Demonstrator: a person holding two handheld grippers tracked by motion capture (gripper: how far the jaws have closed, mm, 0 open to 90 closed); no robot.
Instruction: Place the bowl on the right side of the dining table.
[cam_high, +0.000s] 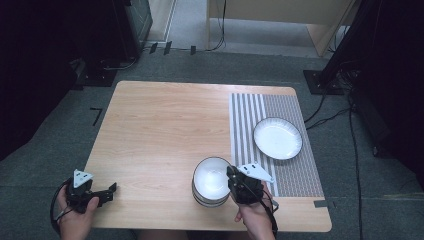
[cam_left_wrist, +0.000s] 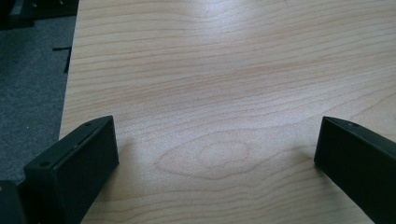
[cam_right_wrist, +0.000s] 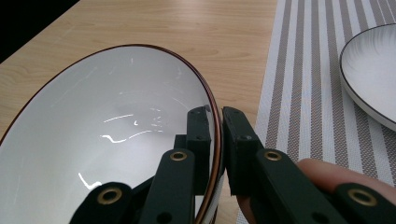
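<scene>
No brand, label or writing can be read on anything here. The wooden table (cam_high: 165, 130) stands on grey carpet, and most of its left and middle surface is bare wood, open from the far edge down to the near edge. A grey-and-white striped placemat (cam_high: 280, 150) runs along the right edge, with a white plate (cam_high: 277, 138) lying on it, well apart from the bowl. The white bowl (cam_high: 211, 176) with a dark rim sits near the middle of the near edge, just beside the placemat's left border; in the high view it seems to rest on top of a stack of other bowls, though that is hard to make out. The right gripper (cam_high: 233, 181) is clenched on the bowl's right rim: in the right gripper view its jaws stand nearly together with the thin rim (cam_right_wrist: 212, 100) pinched between them, one jaw inside the bowl and one outside, and a fingertip (cam_right_wrist: 327, 170) shows behind the outer jaw. The left gripper (cam_high: 111, 190) hangs at the near left corner, released, its jaws spread wide over bare wood with nothing between them and nothing touched.
</scene>
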